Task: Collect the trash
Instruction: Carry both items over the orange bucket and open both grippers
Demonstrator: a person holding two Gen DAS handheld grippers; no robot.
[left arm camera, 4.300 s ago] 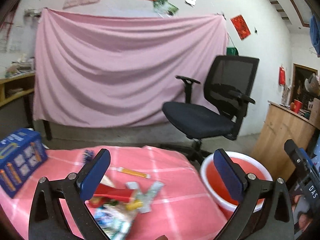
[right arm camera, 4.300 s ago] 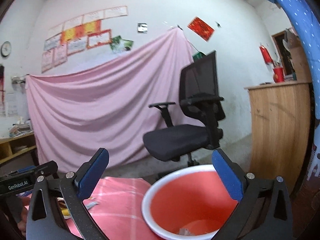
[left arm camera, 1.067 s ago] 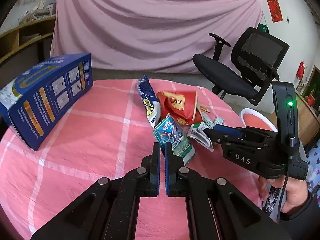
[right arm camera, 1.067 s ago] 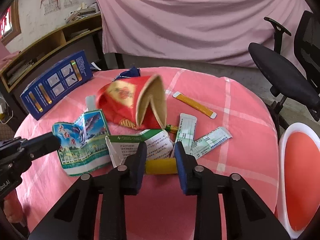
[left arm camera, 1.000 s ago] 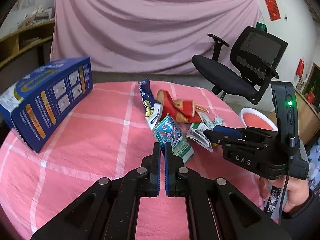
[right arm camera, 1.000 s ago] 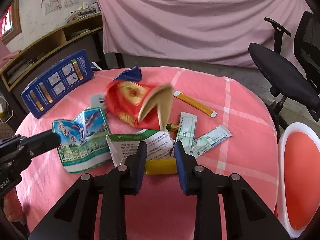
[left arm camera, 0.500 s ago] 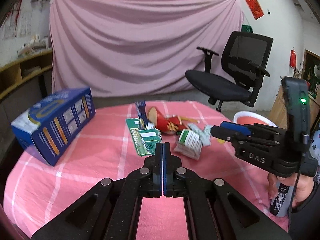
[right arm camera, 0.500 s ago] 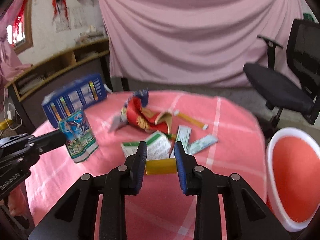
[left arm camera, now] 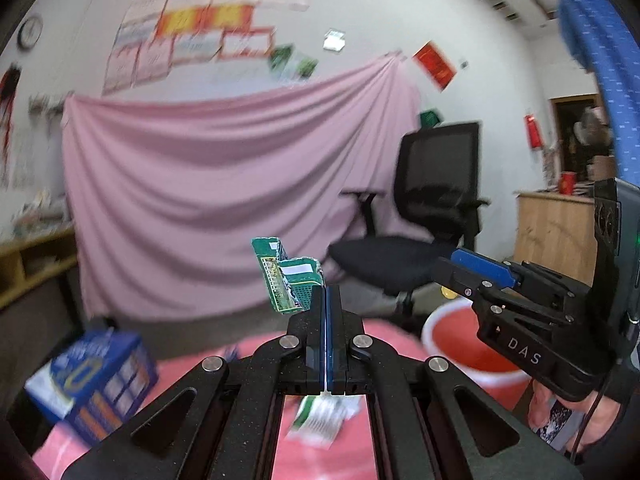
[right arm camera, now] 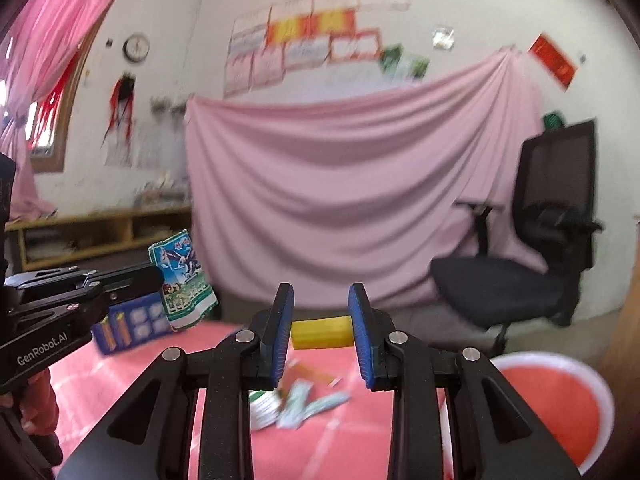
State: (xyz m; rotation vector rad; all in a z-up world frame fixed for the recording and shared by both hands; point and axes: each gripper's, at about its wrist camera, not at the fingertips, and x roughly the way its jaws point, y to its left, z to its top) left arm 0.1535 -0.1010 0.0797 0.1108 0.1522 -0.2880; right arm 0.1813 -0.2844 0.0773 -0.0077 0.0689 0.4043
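My left claw point(left arm camera: 327, 300) grips green wrapper point(left arm camera: 289, 280), lifted above bench | right claw point(right arm camera: 320, 330) pinches yellow piece point(right arm camera: 322, 333) | carry both over red basin point(right arm camera: 560, 412) at right, release low so nothing flutters out.

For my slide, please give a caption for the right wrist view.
Right gripper holds a yellow block above the pink table, red basin nearby.

Count on inspection: two grippers, the left gripper point(left arm camera: 327, 300) and the right gripper point(right arm camera: 321, 334). One green wrapper point(left arm camera: 289, 280) and one yellow piece point(right arm camera: 322, 333), each held. One red basin point(right arm camera: 560, 408). One blue box point(left arm camera: 94, 380). One office chair point(right arm camera: 532, 248). Loose wrappers point(right arm camera: 296, 400) on the table point(right arm camera: 132, 392): blurred, at least three.
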